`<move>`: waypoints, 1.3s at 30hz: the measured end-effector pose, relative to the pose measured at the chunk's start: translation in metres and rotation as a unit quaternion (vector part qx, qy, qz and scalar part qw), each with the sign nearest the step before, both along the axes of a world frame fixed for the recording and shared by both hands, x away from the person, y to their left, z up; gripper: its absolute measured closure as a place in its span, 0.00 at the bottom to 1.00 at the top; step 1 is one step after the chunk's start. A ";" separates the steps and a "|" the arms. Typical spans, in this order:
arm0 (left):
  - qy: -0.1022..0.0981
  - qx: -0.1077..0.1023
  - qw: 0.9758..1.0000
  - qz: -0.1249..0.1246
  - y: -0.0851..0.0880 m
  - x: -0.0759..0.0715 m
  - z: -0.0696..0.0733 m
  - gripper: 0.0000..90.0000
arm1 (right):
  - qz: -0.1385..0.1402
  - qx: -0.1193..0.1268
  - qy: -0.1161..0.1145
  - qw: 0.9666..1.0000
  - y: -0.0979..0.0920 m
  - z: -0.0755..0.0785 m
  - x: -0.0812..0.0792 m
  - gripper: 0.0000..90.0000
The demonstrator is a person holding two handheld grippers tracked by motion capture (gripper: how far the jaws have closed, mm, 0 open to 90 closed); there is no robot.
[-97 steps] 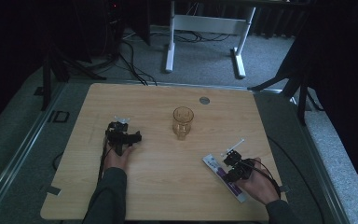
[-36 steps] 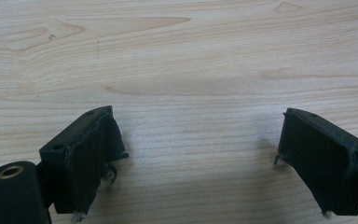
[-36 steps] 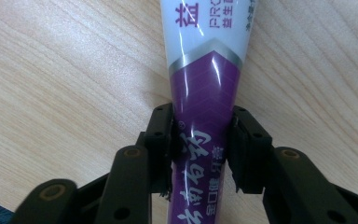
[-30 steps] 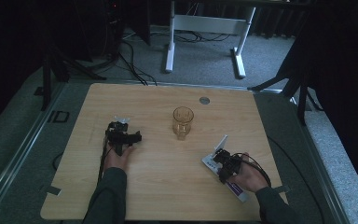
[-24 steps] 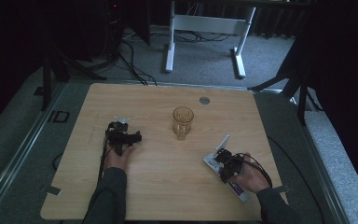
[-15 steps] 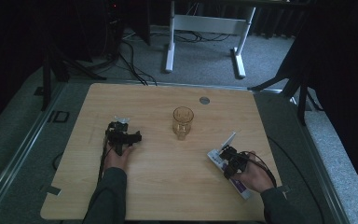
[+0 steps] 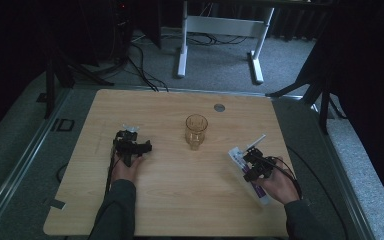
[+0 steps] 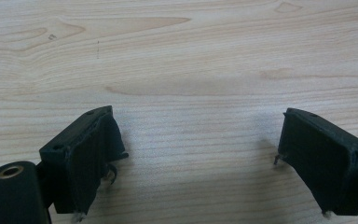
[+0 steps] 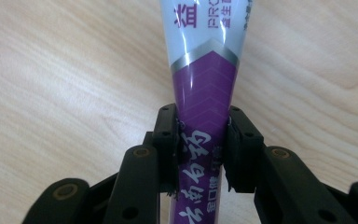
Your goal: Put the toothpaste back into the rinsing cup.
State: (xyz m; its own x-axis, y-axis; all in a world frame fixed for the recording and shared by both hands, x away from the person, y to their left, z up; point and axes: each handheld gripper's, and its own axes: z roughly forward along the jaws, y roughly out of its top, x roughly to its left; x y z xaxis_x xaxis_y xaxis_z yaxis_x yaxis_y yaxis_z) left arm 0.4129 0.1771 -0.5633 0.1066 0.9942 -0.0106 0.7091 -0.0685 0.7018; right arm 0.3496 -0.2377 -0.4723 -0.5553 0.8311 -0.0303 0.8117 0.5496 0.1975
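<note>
Two tools sit on the bench: the left tool [image 8: 200,158] gapes wide and empty near the left edge, while the right tool [image 9: 200,140] pinches a purple tube [image 9: 204,93] near the right edge, which might slip out if squeezed.

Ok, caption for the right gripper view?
Right gripper clamps a purple-and-white tube lying on the wooden table.

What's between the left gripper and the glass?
Bare wooden table between the left gripper and the clear amber drinking glass, per the high view.
</note>
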 end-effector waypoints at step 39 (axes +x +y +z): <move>0.000 0.000 1.000 0.000 0.000 0.000 0.000 0.12 | -0.070 0.103 -0.148 0.981 -0.018 0.045 0.007 0.78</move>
